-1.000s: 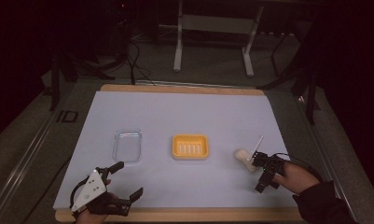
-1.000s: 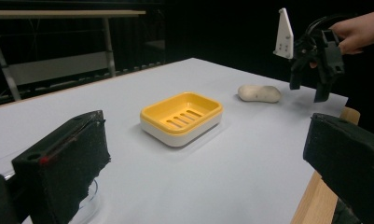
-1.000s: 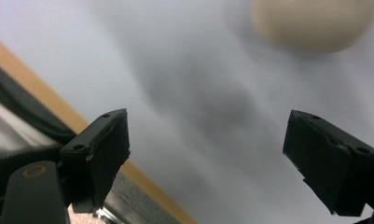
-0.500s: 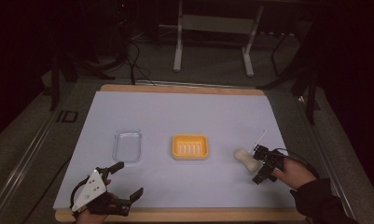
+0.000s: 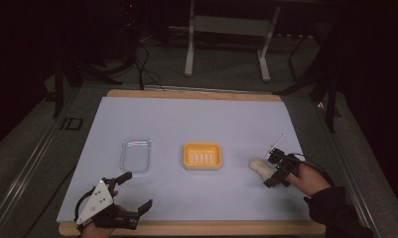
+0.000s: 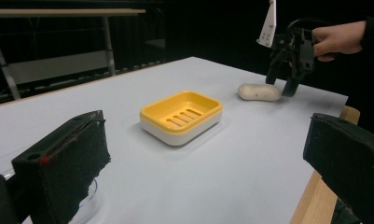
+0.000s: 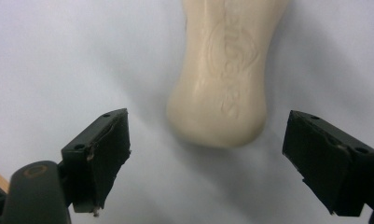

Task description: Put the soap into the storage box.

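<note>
A cream bar of soap point(image 5: 259, 166) point(image 6: 259, 92) point(image 7: 225, 70) lies flat on the white table sheet at the right. My right gripper point(image 5: 272, 171) point(image 6: 283, 84) point(image 7: 215, 158) hovers open just over its near end, jaws on either side and not touching it. A yellow soap dish point(image 5: 202, 155) point(image 6: 181, 116) sits in the middle of the sheet, empty. A clear plastic lid or tray point(image 5: 135, 154) lies left of it. My left gripper point(image 5: 135, 191) point(image 6: 203, 163) is open near the front left edge, holding nothing.
The white sheet point(image 5: 196, 124) covers a wooden board whose edge point(image 5: 186, 229) runs along the front. Metal table legs point(image 5: 189, 44) and cables stand on the dark floor beyond the far edge.
My right gripper has moved left and closer to the soap, now straddling its near end. The left gripper has stayed put.
</note>
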